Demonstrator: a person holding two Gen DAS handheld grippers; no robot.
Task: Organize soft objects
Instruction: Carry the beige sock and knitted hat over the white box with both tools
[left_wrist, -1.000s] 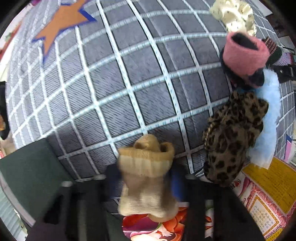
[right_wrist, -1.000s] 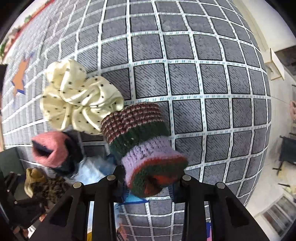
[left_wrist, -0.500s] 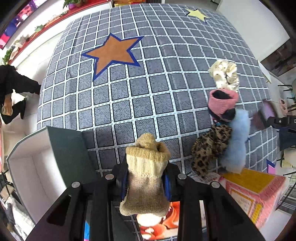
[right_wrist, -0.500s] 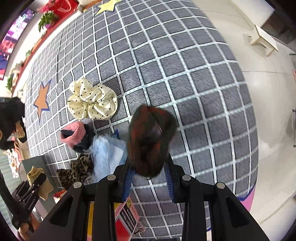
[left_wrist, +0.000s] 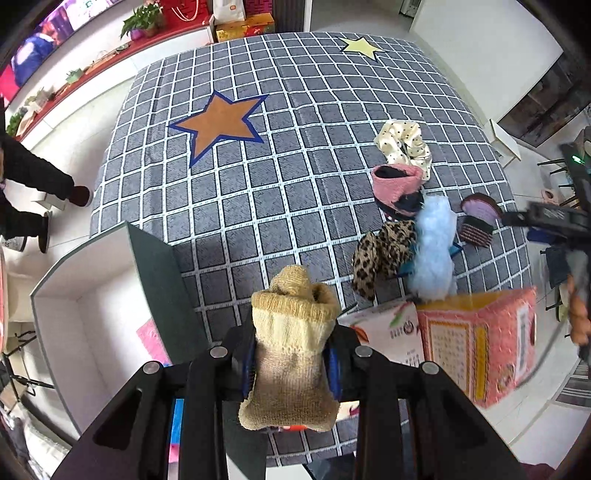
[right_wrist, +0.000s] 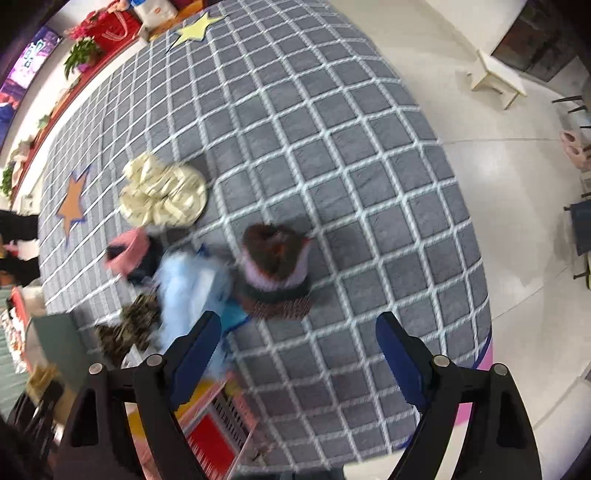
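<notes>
My left gripper (left_wrist: 291, 363) is shut on a beige knitted sock (left_wrist: 291, 343), held high above the grey checked rug (left_wrist: 258, 206). My right gripper (right_wrist: 299, 354) has its jaws opening wide, nothing between them. Below it the striped purple-and-maroon sock (right_wrist: 277, 266) lies loose on the rug (right_wrist: 332, 147), also seen as the striped sock (left_wrist: 478, 218) in the left wrist view. Beside it sit a light blue fluffy piece (left_wrist: 434, 247), a leopard-print piece (left_wrist: 384, 251), a pink sock (left_wrist: 397, 186) and a cream dotted scrunchie (left_wrist: 404, 146).
An open dark-sided box with a white inside (left_wrist: 92, 295) stands at the rug's near left. A pink and yellow printed box (left_wrist: 476, 347) stands at the near right. A person's dark trouser legs (left_wrist: 33, 192) are at the left on the white floor.
The right gripper opened and let go of the striped sock, which now lies on the rug. The left gripper rose higher with the beige sock, and the open box came further into view.
</notes>
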